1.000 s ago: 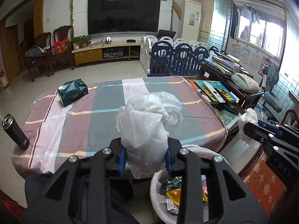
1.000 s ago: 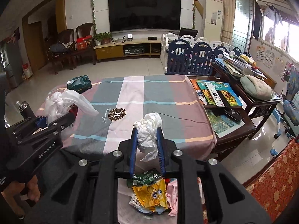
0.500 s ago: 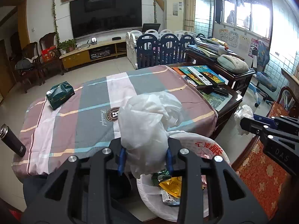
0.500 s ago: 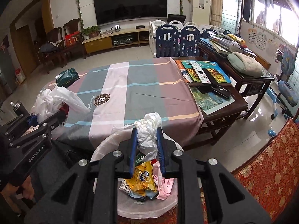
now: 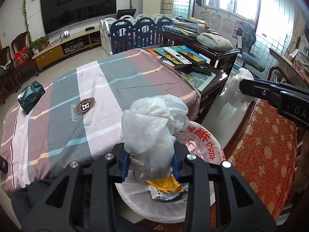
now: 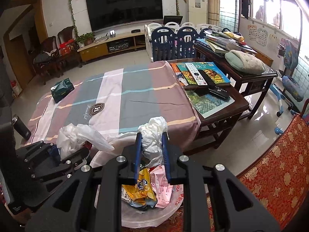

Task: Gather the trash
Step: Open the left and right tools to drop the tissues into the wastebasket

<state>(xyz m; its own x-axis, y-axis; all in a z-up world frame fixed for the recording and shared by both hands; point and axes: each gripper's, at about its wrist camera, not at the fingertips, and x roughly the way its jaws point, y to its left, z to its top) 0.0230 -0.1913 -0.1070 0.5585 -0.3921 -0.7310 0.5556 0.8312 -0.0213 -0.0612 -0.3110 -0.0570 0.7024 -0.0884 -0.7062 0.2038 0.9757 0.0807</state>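
— Hidden items? We logged the trash bin [image 6: 135, 218]: rim cut off by both grippers.
— Poses? Left gripper [image 5: 150, 163] pointed downward, clamping a crumpled plastic bag [image 5: 152, 127]; right gripper [image 6: 151, 154] gripped a tissue wad [image 6: 153, 135], above the bin.

The dark flask [image 5: 2, 167] is cut off; bin liner [image 5: 202, 141] print perhaps unreadable.

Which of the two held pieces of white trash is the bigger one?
The crumpled plastic bag in the left tool is bigger, thin and billowy. The tissue wad in the right tool is small and tightly crumpled.
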